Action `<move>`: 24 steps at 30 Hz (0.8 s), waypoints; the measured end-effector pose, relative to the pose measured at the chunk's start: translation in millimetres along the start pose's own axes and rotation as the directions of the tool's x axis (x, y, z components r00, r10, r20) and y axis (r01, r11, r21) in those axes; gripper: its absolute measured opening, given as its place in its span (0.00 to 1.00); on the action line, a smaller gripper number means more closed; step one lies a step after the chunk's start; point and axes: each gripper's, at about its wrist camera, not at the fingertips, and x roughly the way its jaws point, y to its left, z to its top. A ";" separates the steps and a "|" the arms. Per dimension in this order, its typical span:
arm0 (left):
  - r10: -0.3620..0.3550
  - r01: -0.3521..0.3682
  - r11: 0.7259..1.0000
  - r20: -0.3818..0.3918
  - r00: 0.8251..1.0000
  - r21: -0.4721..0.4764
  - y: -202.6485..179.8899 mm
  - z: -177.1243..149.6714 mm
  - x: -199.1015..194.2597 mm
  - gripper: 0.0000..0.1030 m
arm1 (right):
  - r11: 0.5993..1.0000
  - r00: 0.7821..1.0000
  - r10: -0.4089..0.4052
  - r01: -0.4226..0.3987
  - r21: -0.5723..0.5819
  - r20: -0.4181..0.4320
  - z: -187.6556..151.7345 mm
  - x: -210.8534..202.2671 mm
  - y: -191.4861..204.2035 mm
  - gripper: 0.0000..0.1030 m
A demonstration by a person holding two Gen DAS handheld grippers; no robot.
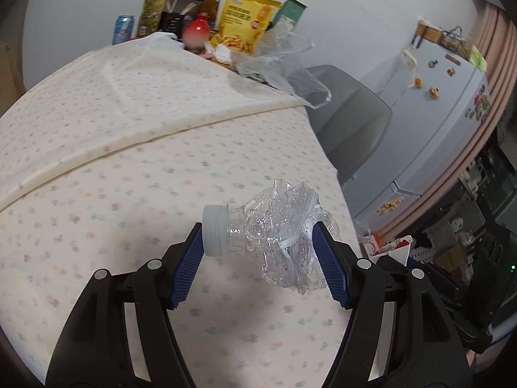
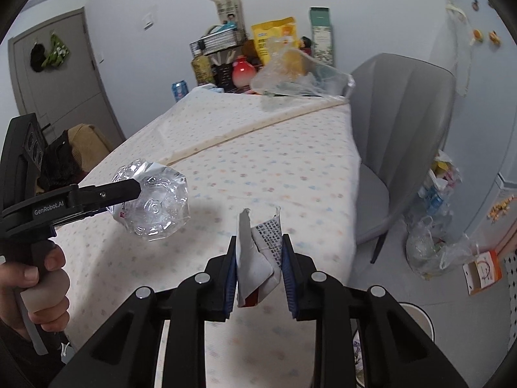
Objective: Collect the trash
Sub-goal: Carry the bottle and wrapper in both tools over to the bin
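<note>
Left gripper (image 1: 258, 252) jaws clamping crushed bottle (image 1: 274, 239), right gripper (image 2: 258, 258) jaws pinching torn carton (image 2: 258, 258), trash bags (image 2: 433, 226) visible only rightward

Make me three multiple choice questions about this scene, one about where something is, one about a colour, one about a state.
1. Where is the grey chair?
A. beside the table
B. on the table
C. under the fridge

2. What colour is the snack bag?
A. purple
B. yellow
C. black

3. What state is the plastic bottle in?
A. full and upright
B. crushed and held
C. lying on the floor

Answers: 1 A, it stands at the table edge. 2 B, its front is yellow. 3 B, the left gripper clamps it crumpled above the table.
</note>
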 end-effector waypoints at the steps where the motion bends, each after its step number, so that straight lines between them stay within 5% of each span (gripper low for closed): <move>1: -0.006 0.006 1.000 -0.004 1.000 0.010 -7.0 -0.8 2.0 0.65 | 1.000 1.000 -0.008 0.008 0.011 0.001 -1.8 -2.4 -5.6 0.24; 24: -0.096 0.114 0.976 -0.106 0.990 0.183 -129.6 -12.0 62.2 0.65 | 0.937 0.979 -0.201 0.206 0.282 -0.047 -59.4 -35.1 -146.2 0.26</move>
